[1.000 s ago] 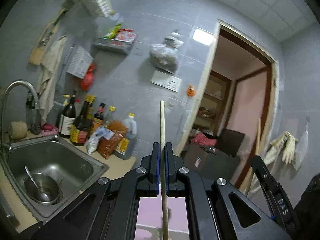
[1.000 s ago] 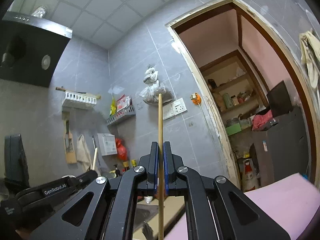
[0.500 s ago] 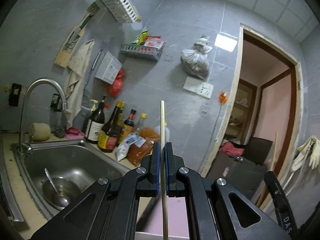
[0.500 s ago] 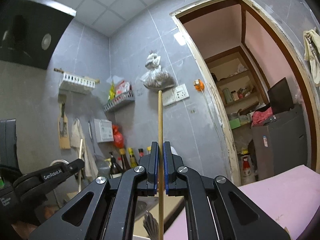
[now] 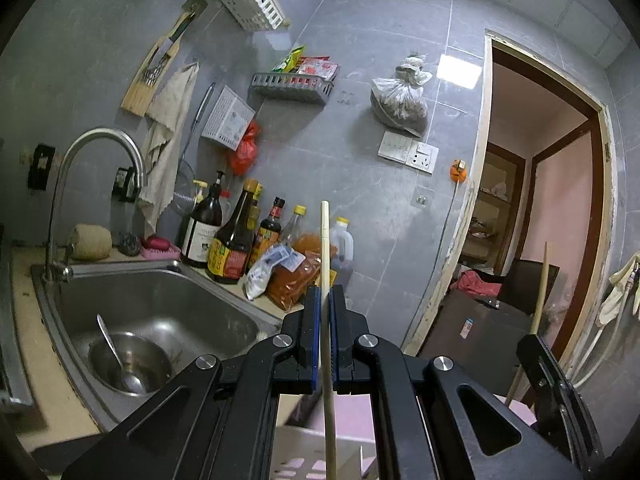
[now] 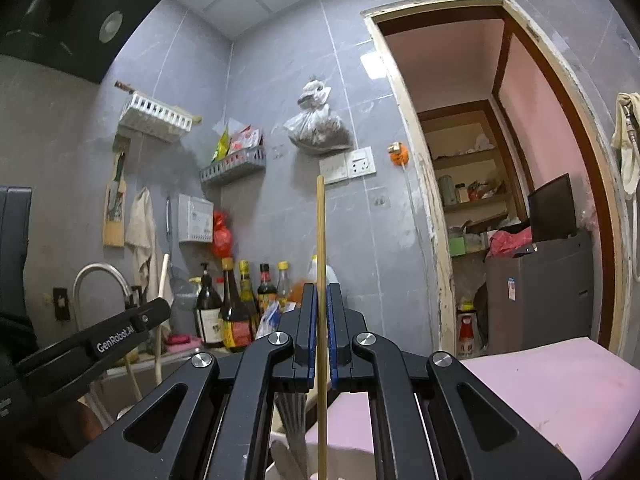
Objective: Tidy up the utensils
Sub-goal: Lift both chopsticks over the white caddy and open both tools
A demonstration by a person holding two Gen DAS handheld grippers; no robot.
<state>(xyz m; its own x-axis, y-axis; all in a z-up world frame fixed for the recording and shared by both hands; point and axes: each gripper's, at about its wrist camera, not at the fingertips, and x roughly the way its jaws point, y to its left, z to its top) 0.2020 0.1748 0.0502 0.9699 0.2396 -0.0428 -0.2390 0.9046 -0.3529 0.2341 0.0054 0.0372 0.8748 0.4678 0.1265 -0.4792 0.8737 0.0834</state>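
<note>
Holding one chopstick per gripper, I log the following. Left gripper (image 5: 325, 300): jaws pressed onto a pale chopstick (image 5: 326, 248), upright, tip above the bottles (image 5: 232, 240). Right gripper (image 6: 320, 300): jaws pinching a darker chopstick (image 6: 320, 232), upright, tip level with the wall socket (image 6: 348, 166). Left view only: sink (image 5: 168, 280) holding a steel bowl (image 5: 128, 360) with a spoon (image 5: 110, 344); white basket (image 5: 304, 456) under the gripper. Right view only: range hood (image 6: 60, 12), pink board (image 6: 540, 392), left gripper's side marked GenRobot.AI.
</note>
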